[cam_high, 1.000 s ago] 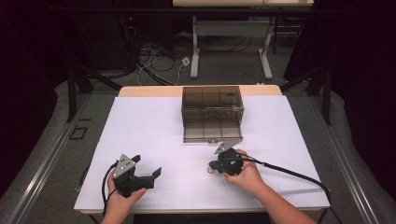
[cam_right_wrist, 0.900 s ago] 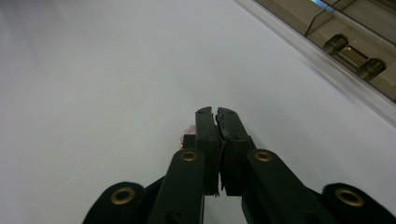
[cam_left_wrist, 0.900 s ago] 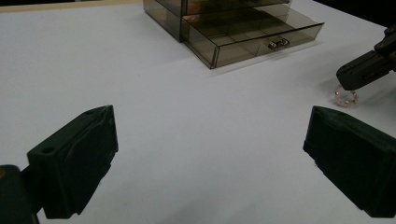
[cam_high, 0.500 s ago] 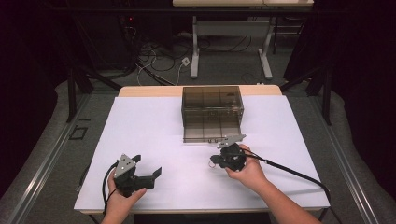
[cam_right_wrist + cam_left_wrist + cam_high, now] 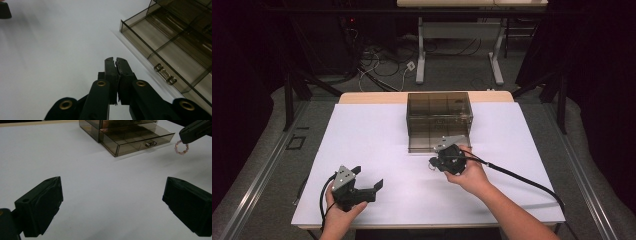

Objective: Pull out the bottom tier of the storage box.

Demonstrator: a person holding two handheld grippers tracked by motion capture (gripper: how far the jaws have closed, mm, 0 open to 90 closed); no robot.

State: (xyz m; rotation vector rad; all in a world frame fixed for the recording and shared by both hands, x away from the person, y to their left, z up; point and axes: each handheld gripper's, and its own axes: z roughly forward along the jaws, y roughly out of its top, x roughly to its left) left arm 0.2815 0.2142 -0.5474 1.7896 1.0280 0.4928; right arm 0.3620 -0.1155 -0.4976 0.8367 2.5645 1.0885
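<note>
A dark room with cables on the floor (image 5: pixel 377 60) surrounds the white table (image 5: pixel 377 135). A smoky drawer box (image 5: pixel 439 120) stands far-centre. The right gripper (image 5: pixel 435 162), pinched closed, dangles a bead ring (image 5: pixel 181 147) just near the open drawer; the left gripper (image 5: pixel 369 186) gapes empty near-left.

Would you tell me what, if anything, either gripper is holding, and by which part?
The right gripper pinches a small pink bead ring by its top, the loop hanging free. The left gripper is open and holds nothing.

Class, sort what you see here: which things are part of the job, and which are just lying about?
In the job:
right gripper
bead ring
drawer box

Lying about:
left gripper, open and idle
floor cables
far table legs
</note>
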